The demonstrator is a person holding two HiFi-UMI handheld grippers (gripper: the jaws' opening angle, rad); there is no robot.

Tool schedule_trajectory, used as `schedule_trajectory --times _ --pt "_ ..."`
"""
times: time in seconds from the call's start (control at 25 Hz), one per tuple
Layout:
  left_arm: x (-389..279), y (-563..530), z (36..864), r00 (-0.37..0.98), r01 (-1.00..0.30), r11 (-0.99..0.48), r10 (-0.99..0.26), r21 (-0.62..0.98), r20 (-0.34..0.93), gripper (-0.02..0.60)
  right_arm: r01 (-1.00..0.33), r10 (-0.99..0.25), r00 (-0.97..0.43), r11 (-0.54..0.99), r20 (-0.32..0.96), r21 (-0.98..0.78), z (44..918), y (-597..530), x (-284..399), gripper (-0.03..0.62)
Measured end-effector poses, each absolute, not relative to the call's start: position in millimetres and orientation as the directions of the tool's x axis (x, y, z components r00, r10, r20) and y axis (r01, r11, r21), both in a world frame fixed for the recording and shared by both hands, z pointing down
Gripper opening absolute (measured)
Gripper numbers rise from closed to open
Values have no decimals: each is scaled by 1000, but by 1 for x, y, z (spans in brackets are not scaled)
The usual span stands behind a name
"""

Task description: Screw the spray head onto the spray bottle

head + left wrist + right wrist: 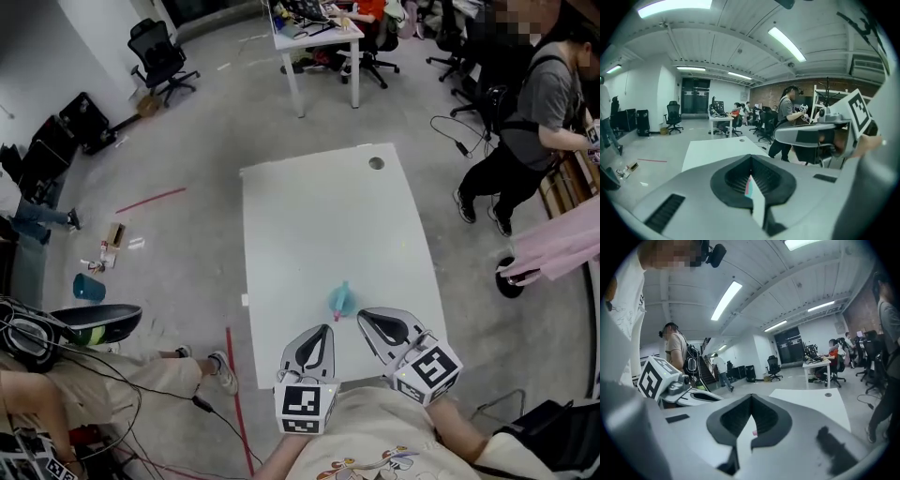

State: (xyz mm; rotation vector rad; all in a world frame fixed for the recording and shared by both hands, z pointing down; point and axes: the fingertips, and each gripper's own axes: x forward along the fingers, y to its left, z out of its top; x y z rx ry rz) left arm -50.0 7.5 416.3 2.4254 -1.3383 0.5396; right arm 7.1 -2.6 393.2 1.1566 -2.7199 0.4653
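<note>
the small teal plastic spray bottle (340,300) sits on the smooth white rectangular table (309,216), just ahead of your left gripper (327,329) and right gripper (362,317). both angle inward, jaws pressed together, empty.

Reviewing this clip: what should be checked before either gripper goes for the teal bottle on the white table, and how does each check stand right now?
1. Target: teal bottle sits on the white table, just ahead of both grippers: ok.
2. Grasp readiness, left gripper: not ok, jaws shut with nothing held.
3. Grasp readiness, right gripper: not ok, jaws shut with nothing held.
4. Spray head located, on or off the bottle: cannot tell, too small in the head view.
5. Standing person apart from the bottle: ok, beyond the table's right edge.
</note>
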Motion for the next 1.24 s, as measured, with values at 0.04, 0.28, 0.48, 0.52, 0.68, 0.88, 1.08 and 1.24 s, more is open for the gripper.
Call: schedule_trajectory --times 0.04,0.28,0.48,0.52,0.68,0.88,1.08,1.24 --pt "-48 8 416 494 -851 -517 -731 91 470 6 -724 -676 -689 652 260 -225 394 -3 8 6" --pt "-47 6 417 491 -853 -512 -725 98 483 6 -756 -684 -651 623 329 -200 412 -5 16 6" --pt "-48 8 416 482 -858 -506 -727 94 488 6 -760 -676 -644 617 358 -203 420 -2 18 5" --pt "-48 9 417 480 -858 -505 -728 90 489 6 -760 -674 -644 618 362 -201 422 -1 18 5" --pt "-44 10 419 483 -857 -507 -729 93 485 6 -765 -674 -638 611 372 -205 424 0 23 5" --pt "-50 12 419 475 -863 -496 -731 97 489 6 -758 -666 -646 617 373 -212 425 2 18 5" --pt "-50 14 419 475 -863 -494 -729 102 492 6 -759 -664 -645 616 379 -212 426 4 18 5" --pt "-48 14 417 477 -863 -496 -732 101 487 6 -761 -665 -642 614 382 -211 426 5 20 5"
